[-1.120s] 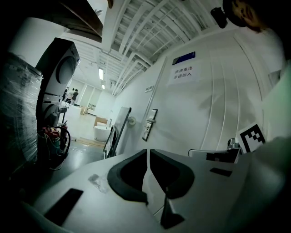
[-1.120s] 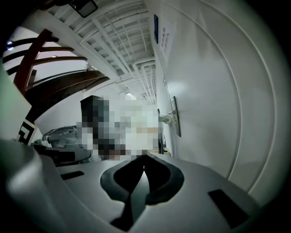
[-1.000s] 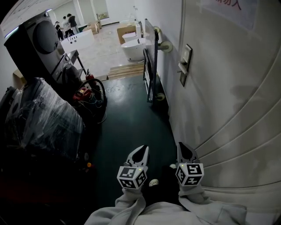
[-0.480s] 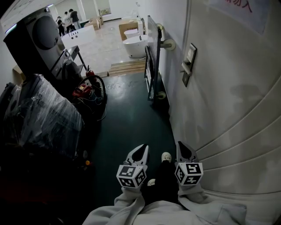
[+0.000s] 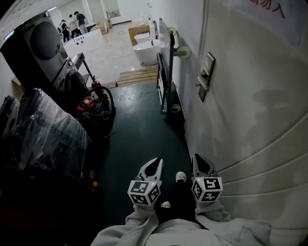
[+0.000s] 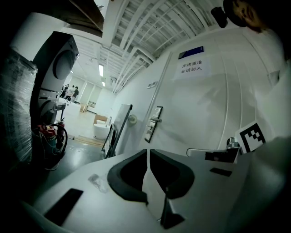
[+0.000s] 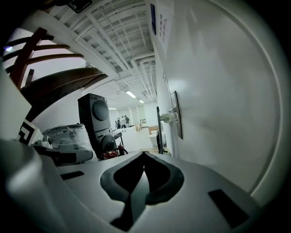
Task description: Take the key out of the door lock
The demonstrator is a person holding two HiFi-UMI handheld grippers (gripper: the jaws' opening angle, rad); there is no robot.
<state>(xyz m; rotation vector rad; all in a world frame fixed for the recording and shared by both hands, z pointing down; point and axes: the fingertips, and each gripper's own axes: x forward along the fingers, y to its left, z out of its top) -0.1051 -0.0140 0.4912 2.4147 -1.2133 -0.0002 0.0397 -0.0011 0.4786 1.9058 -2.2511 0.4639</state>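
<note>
Both closed, left gripper (image 5: 155,165), right gripper (image 5: 200,162), door lock (image 5: 205,77) well beyond fingers (image 5: 147,171)

A dark green floor (image 5: 139,139) is seen beside a plain white door (image 5: 250,110). Black-and-white square patterns are borne by the white left gripper (image 5: 155,162) and white right gripper (image 5: 198,158).

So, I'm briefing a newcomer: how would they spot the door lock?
Start at the white door on the right. Near its far edge sits the lock plate, an upright dark-rimmed rectangle with a lever, unlike the flat paper sign higher up.
</note>
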